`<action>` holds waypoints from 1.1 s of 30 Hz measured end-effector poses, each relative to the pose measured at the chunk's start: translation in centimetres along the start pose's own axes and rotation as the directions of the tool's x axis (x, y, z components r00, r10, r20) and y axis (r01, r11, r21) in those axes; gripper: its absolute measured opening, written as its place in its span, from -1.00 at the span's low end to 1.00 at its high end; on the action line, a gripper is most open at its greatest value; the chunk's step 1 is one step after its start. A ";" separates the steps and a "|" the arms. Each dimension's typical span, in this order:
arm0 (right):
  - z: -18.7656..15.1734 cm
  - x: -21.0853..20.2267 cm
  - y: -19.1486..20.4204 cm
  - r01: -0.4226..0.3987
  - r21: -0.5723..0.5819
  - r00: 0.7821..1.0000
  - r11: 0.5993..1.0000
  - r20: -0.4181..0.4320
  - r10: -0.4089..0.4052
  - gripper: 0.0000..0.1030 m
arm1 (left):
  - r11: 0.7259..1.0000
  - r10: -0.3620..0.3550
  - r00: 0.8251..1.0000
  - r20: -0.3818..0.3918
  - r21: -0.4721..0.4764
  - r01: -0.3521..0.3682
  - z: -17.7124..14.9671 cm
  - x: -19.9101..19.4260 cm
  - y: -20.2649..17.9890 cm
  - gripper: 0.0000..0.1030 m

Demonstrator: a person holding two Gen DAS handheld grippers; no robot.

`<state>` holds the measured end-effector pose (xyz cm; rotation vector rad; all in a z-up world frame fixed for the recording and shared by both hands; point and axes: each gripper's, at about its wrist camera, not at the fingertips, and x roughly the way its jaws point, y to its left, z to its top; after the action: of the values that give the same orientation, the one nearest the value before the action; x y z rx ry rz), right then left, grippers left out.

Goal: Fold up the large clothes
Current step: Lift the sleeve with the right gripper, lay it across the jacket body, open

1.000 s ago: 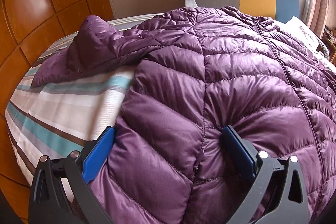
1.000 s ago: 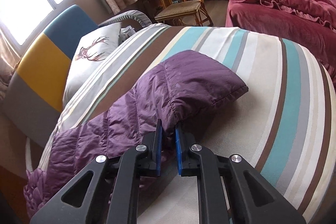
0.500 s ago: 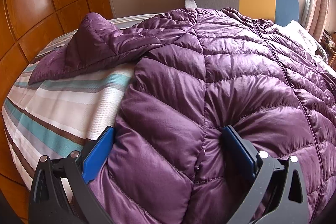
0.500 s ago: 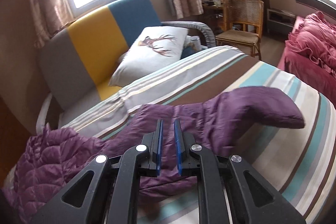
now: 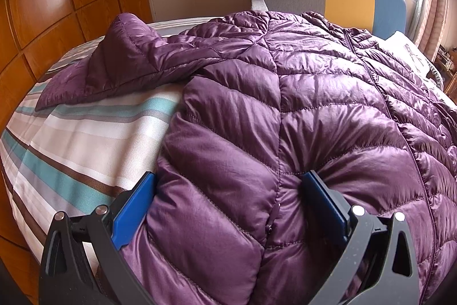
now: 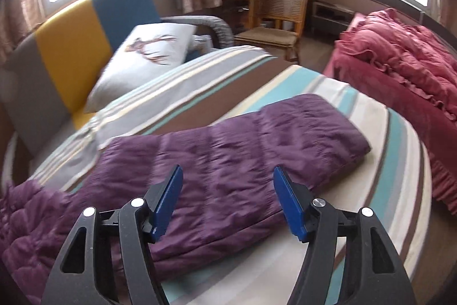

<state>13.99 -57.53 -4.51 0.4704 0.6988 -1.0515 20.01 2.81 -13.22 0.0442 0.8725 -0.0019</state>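
A large purple quilted down jacket [image 5: 300, 110] lies spread on a striped bed [image 5: 74, 150]. My left gripper [image 5: 228, 187] is wide open, its blue pads pressed against the jacket's bottom hem on either side of a puffy panel. One sleeve [image 5: 128, 62] lies folded at the far left. In the right wrist view the other sleeve [image 6: 242, 150] lies flat across the striped sheet [image 6: 394, 162]. My right gripper [image 6: 228, 190] is open and empty just above that sleeve.
A grey, yellow and blue sofa [image 6: 71, 47] with a deer-print pillow [image 6: 151, 50] stands beside the bed. A wicker chair [image 6: 274, 19] and a red ruffled bedspread [image 6: 400, 59] lie beyond. Wooden wall panels [image 5: 42, 5] are at the left.
My right gripper, shut on the sleeve before, has opened and let it go; the sleeve now lies flat on the bed. My left gripper has stayed put.
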 end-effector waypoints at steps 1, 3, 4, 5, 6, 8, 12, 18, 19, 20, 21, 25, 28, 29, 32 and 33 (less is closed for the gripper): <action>0.5 1.1 -0.8 0.044 0.000 0.999 0.999 -0.010 -0.044 0.34 | 1.000 0.002 1.000 0.001 0.001 -0.002 0.0 0.0 0.0 0.97; 1.6 3.1 -2.5 0.117 0.017 0.993 0.993 -0.026 -0.116 0.57 | 1.000 0.002 1.000 0.001 0.001 -0.002 0.0 0.0 0.0 0.97; 2.0 3.9 -3.4 0.152 0.019 0.988 0.988 -0.034 -0.151 0.62 | 1.000 0.001 1.000 0.001 0.000 -0.001 0.0 0.0 0.0 0.97; 2.4 4.8 -4.2 0.182 0.019 0.982 0.983 -0.049 -0.181 0.62 | 1.000 0.001 1.000 0.001 0.000 -0.001 0.0 0.0 -0.1 0.97; 2.7 5.6 -5.0 0.198 0.025 0.978 0.980 -0.065 -0.196 0.62 | 1.000 0.002 1.000 0.001 0.001 -0.002 0.0 -0.1 0.0 0.97; 2.7 7.0 -6.1 0.210 0.033 0.972 0.977 -0.116 -0.205 0.62 | 1.000 0.004 1.000 0.001 0.001 -0.004 0.0 -0.1 -0.1 0.97; 1.7 6.1 -7.4 0.197 0.120 0.978 0.973 -0.099 -0.186 0.62 | 1.000 0.002 1.000 0.001 0.001 -0.002 0.0 -0.1 0.0 0.97; -0.2 4.4 -8.7 0.103 0.332 0.985 0.938 -0.166 -0.050 0.47 | 1.000 0.002 1.000 0.001 0.000 -0.002 0.0 -0.1 -0.1 0.97; -0.2 5.0 -8.5 0.097 0.356 0.982 0.929 -0.188 -0.030 0.46 | 1.000 0.001 1.000 0.001 0.000 -0.001 0.0 -0.1 0.0 0.97; 0.1 5.4 -8.3 0.113 0.360 0.982 0.926 -0.183 -0.049 0.46 | 1.000 -0.001 1.000 0.000 -0.002 0.001 0.0 0.0 0.0 0.97; 0.6 5.7 -7.9 0.123 0.347 0.983 0.930 -0.168 -0.067 0.36 | 1.000 -0.003 1.000 0.000 -0.003 0.003 0.0 0.0 0.0 0.97; 1.3 7.1 -6.2 0.120 0.247 0.985 0.961 -0.148 -0.085 -0.63 | 1.000 -0.005 1.000 0.000 -0.007 0.005 0.0 0.0 0.0 0.97; 1.7 6.3 -4.9 0.043 0.198 0.993 0.979 -0.113 -0.021 -0.79 | 1.000 -0.007 1.000 0.000 -0.008 0.007 -0.1 0.0 0.0 0.97; 1.9 5.6 -4.3 0.005 0.184 0.997 0.983 -0.083 0.011 -0.79 | 1.000 -0.007 1.000 0.000 -0.008 0.007 -0.1 0.0 0.0 0.97; 2.0 2.7 -1.7 -0.046 0.080 0.999 0.996 0.021 0.044 -0.79 | 1.000 -0.007 1.000 0.001 -0.008 0.007 -0.1 0.0 0.0 0.97; 2.0 1.7 -0.5 -0.066 0.043 0.997 0.997 0.052 0.064 -0.79 | 1.000 -0.006 1.000 0.000 -0.008 0.006 -0.1 0.0 0.0 0.97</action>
<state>14.66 -60.08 -4.31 0.5002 0.6121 -1.0159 19.93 2.79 -13.24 0.0345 0.8723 -0.0044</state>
